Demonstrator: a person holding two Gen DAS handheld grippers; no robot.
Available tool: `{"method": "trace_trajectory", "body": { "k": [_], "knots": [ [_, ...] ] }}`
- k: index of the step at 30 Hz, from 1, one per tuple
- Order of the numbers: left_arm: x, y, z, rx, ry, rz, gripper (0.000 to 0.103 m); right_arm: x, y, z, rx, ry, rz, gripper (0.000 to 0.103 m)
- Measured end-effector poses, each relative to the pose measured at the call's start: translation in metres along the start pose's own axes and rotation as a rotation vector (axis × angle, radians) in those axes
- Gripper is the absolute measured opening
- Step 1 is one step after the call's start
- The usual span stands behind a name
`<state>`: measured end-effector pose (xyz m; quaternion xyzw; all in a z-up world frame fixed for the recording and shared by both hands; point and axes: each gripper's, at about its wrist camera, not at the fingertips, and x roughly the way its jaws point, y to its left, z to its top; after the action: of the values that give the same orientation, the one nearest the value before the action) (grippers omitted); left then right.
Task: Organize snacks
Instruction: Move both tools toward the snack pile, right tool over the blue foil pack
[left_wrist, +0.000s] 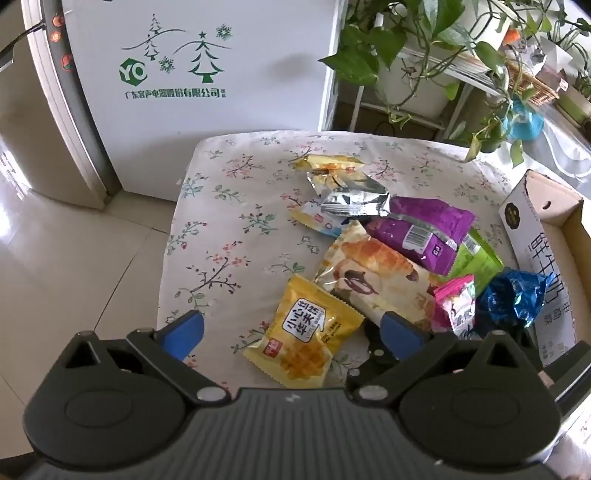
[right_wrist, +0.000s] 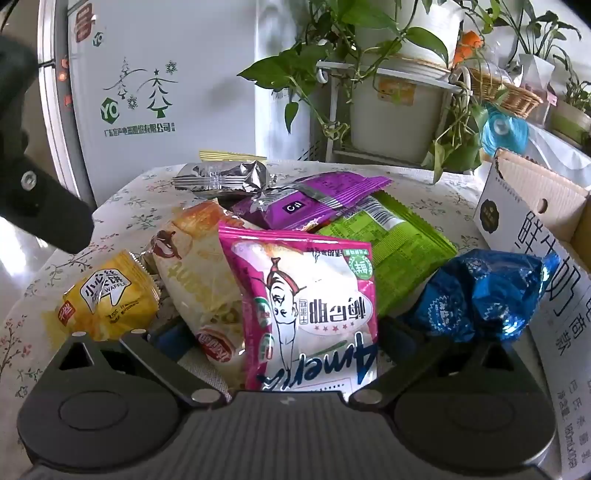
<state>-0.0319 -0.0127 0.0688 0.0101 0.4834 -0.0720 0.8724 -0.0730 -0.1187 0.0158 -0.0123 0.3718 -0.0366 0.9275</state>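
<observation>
Snack packets lie heaped on the floral-cloth worktop (left_wrist: 229, 206), toward its right side. Left tongs (left_wrist: 295, 328) wide open, hovering at the near edge, with the yellow waffle packet (left_wrist: 304, 338) lying between the blue fingers (left_wrist: 186, 330), not pinched. Right tongs (right_wrist: 284, 343) also wide open, low over the pile; pink-and-white snack bag (right_wrist: 314, 306) sits between their arms, fingers mostly hidden, no grip visible. Croissant packet (left_wrist: 373, 273) beside the waffle. Purple packet (left_wrist: 424, 225), green packet (right_wrist: 399, 247), silver packet (left_wrist: 354, 201) further back. Blue foil wrapper (right_wrist: 484, 291) just beside the cardboard box (left_wrist: 543, 236) at the right edge.
</observation>
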Motion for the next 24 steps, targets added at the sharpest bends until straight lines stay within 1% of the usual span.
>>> {"method": "trace_trajectory", "body": {
  "k": [2, 3, 4, 7, 10, 11, 13, 14, 16, 18, 20, 21, 23, 24],
  "knots": [
    [0.000, -0.003, 0.000, 0.010, -0.002, 0.000, 0.101, 0.013, -0.005, -0.015, 0.004, 0.001, 0.002, 0.103],
    [0.000, -0.004, 0.000, 0.012, -0.001, 0.002, 0.101, 0.026, -0.010, -0.030, 0.003, 0.001, 0.001, 0.103],
    [0.000, -0.004, 0.000, 0.011, -0.001, 0.003, 0.101, 0.029, -0.011, -0.029, 0.006, 0.010, 0.000, 0.103],
    [-0.001, -0.004, 0.002, 0.002, -0.013, -0.001, 0.101, 0.013, -0.013, -0.039, -0.009, 0.033, 0.026, 0.103],
    [-0.004, -0.004, 0.005, 0.008, -0.037, 0.012, 0.102, 0.009, -0.014, -0.033, -0.042, 0.128, 0.067, 0.103],
    [-0.005, -0.004, 0.005, 0.010, -0.040, 0.013, 0.102, 0.008, -0.013, -0.031, -0.051, 0.153, 0.070, 0.103],
    [-0.004, -0.004, 0.005, 0.010, -0.039, 0.019, 0.102, 0.006, -0.013, -0.027, -0.079, 0.237, 0.088, 0.103],
    [-0.004, -0.003, 0.005, 0.011, -0.038, 0.022, 0.102, 0.004, -0.013, -0.028, -0.088, 0.258, 0.101, 0.103],
    [-0.003, -0.002, 0.004, 0.003, -0.035, 0.021, 0.102, -0.001, -0.015, -0.028, -0.070, 0.308, 0.101, 0.103],
    [-0.003, 0.000, 0.003, -0.009, -0.034, 0.015, 0.102, -0.008, -0.018, -0.032, -0.026, 0.307, 0.069, 0.103],
    [-0.005, 0.000, 0.002, -0.008, -0.036, 0.017, 0.102, -0.014, -0.019, -0.033, -0.052, 0.306, 0.052, 0.103],
    [-0.006, 0.000, 0.002, -0.001, -0.039, 0.019, 0.102, -0.024, -0.025, -0.033, -0.037, 0.321, 0.068, 0.103],
    [-0.009, -0.003, 0.002, 0.022, -0.050, 0.030, 0.102, -0.041, -0.030, -0.023, -0.017, 0.331, 0.054, 0.103],
    [-0.010, -0.004, 0.001, 0.030, -0.052, 0.035, 0.102, -0.054, -0.036, -0.021, 0.013, 0.337, 0.080, 0.103]
  ]
}}
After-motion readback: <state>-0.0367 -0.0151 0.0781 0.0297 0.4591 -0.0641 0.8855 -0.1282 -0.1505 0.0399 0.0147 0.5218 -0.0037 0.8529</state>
